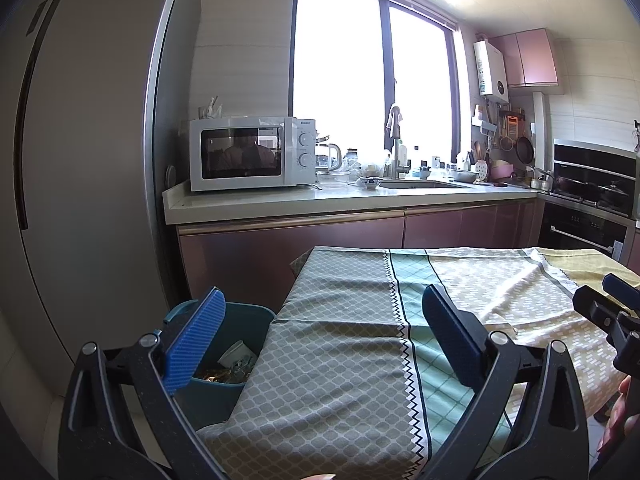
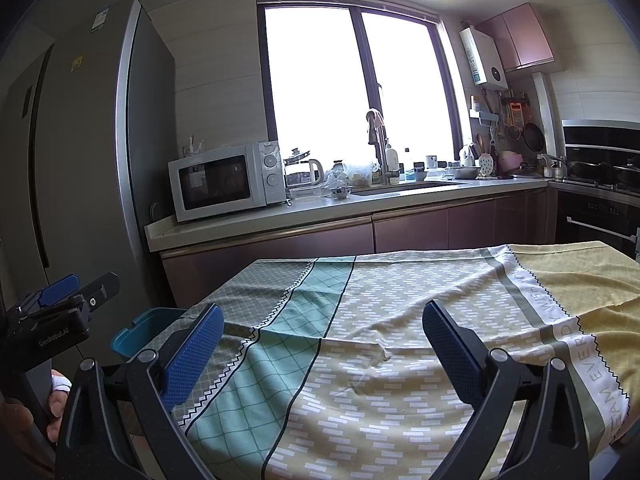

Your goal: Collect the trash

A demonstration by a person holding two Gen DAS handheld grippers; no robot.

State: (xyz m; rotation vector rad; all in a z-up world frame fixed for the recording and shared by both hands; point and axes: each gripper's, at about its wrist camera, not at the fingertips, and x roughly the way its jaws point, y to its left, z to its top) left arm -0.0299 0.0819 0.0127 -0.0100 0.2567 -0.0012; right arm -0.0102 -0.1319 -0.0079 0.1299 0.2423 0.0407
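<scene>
Two grippers up, both empty; left gripper (image 1: pixel 324 340) spread wide above the table's (image 1: pixel 352 360) patterned cloth, right gripper (image 2: pixel 322 354) equally wide; one blue bin (image 1: pixel 240 340) sits just beside the table's left edge, one white cup (image 1: pixel 234 354) among scraps inside.

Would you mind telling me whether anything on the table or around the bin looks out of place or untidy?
Only small things. The tablecloth is rumpled, with a raised crease near its middle. No trash shows on it. The blue bin beside the table's left edge already holds a cup and other scraps. Both the left gripper and right gripper are open and hold nothing.
</scene>
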